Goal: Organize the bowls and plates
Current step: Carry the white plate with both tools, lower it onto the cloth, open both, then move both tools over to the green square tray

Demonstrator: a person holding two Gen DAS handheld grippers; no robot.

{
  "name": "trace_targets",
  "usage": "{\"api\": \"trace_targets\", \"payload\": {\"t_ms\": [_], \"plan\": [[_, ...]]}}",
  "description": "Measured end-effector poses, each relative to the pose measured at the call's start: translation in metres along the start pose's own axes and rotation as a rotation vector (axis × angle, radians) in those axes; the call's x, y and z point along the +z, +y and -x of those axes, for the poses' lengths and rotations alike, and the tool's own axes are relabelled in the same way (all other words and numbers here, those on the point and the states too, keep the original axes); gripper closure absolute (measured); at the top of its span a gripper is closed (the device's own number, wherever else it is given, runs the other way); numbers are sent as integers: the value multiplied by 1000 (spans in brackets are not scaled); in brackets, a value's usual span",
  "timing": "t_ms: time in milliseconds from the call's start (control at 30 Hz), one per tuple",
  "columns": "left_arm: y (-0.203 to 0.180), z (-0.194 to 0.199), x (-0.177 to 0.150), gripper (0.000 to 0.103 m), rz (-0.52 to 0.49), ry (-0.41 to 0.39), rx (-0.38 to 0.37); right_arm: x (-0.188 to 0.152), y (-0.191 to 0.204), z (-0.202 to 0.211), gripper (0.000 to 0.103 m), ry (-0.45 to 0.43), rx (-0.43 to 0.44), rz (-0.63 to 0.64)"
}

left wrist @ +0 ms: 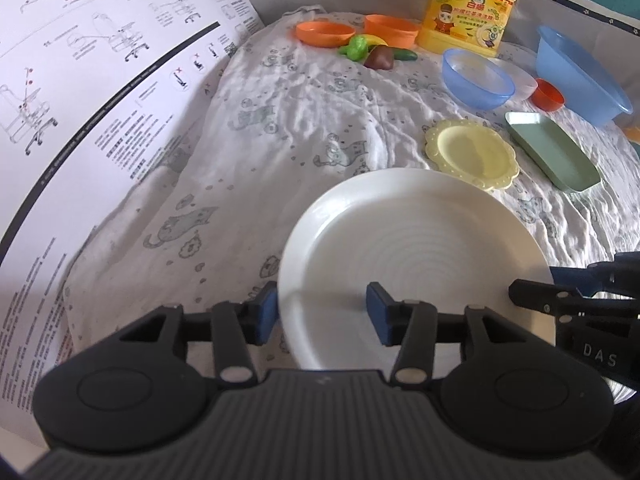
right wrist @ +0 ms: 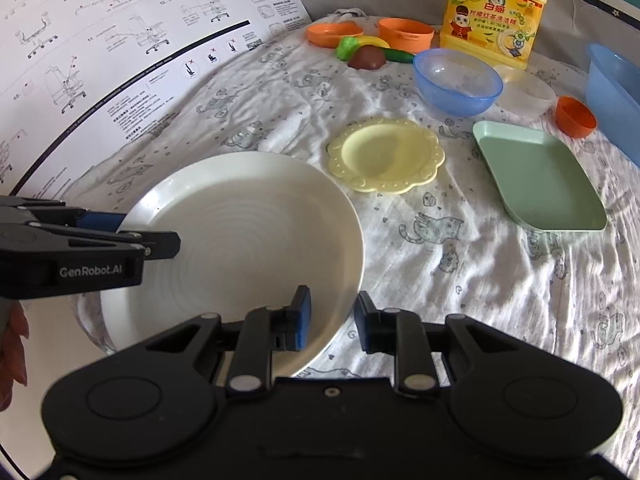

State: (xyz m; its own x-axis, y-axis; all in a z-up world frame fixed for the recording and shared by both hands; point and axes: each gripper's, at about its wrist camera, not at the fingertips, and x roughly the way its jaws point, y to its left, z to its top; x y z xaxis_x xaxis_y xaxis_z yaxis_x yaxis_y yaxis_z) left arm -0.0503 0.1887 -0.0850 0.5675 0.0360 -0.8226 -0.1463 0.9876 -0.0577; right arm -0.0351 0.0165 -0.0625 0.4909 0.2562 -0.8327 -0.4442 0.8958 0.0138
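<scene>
A large white plate point(left wrist: 400, 240) point(right wrist: 240, 220) lies low over the cat-print cloth point(left wrist: 280, 128), close in front of both grippers. My left gripper point(left wrist: 322, 312) straddles its left rim with a wide gap, one blue pad outside the edge and one over the plate's inside, neither pressing. My right gripper point(right wrist: 332, 318) is shut on the plate's right rim, which passes between its pads. A scalloped yellow plate point(right wrist: 386, 154), a green rectangular tray point(right wrist: 536, 176) and a blue bowl point(right wrist: 456, 80) sit farther back.
A clear bowl point(right wrist: 528, 92), a small orange cup point(right wrist: 576, 116) and a big blue basin point(right wrist: 616, 92) stand at the right. Two orange bowls point(left wrist: 324, 32), toy food point(left wrist: 376, 54) and a yellow detergent jug point(left wrist: 472, 4) line the back. A printed instruction sheet point(left wrist: 100, 80) rises on the left.
</scene>
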Motion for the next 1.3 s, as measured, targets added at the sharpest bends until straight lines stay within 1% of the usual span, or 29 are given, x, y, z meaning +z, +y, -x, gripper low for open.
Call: {"api": "trace_targets", "payload": {"t_ms": [100, 133, 167, 200, 233, 267, 300, 333, 367, 400, 433, 467, 533, 733, 900, 967, 1100, 1200, 1300], "plan": [[-2, -1, 1, 53, -2, 0, 0, 0, -1, 1, 76, 0, 3, -6], [-2, -1, 1, 53, -3, 1, 0, 0, -1, 1, 72, 1, 2, -10], [-2, -1, 2, 52, -4, 2, -1, 0, -2, 1, 63, 1, 1, -12], [-2, -1, 1, 50, -5, 3, -1, 0, -2, 1, 58, 1, 1, -16], [-3, -1, 1, 49, -8, 4, -1, 0, -3, 2, 48, -2, 1, -19], [-4, -1, 1, 45, -10, 6, -2, 0, -3, 4, 40, -7, 2, -22], [-4, 0, 1, 40, -13, 8, -3, -1, -4, 6, 37, -12, 4, -25], [-6, 0, 1, 36, -20, 8, -1, 0, -5, 7, 28, -17, 6, -30], [-7, 1, 1, 25, -28, 5, 5, 0, -7, 9, 19, -20, 9, -37], [-8, 2, 1, 10, -35, -1, 15, 1, -9, 11, 14, -20, 14, -47], [-10, 5, 1, 3, -39, -15, 32, 2, -11, 13, 3, -13, 26, -64], [-10, 8, 2, 0, -39, -31, 44, 2, -15, 15, 0, -10, 41, -83], [-10, 13, 5, 0, -32, -49, 58, 2, -23, 20, 0, -15, 68, -123], [-7, 20, 17, 0, 19, -66, 63, -1, -43, 30, 0, -40, 66, -190], [-21, 24, 26, 0, 7, -81, 50, -7, -63, 38, 0, -88, 64, -237], [-29, 24, 31, 0, 1, -84, 33, -10, -71, 41, 0, -111, 49, -246], [-50, 25, 42, 0, -8, -93, -15, -17, -92, 45, 0, -147, -15, -256], [-69, 23, 50, 0, -34, -98, -39, -21, -114, 46, 0, -143, -19, -313], [-89, 17, 59, 0, -55, -96, -60, -23, -139, 46, 0, -125, -55, -367]]}}
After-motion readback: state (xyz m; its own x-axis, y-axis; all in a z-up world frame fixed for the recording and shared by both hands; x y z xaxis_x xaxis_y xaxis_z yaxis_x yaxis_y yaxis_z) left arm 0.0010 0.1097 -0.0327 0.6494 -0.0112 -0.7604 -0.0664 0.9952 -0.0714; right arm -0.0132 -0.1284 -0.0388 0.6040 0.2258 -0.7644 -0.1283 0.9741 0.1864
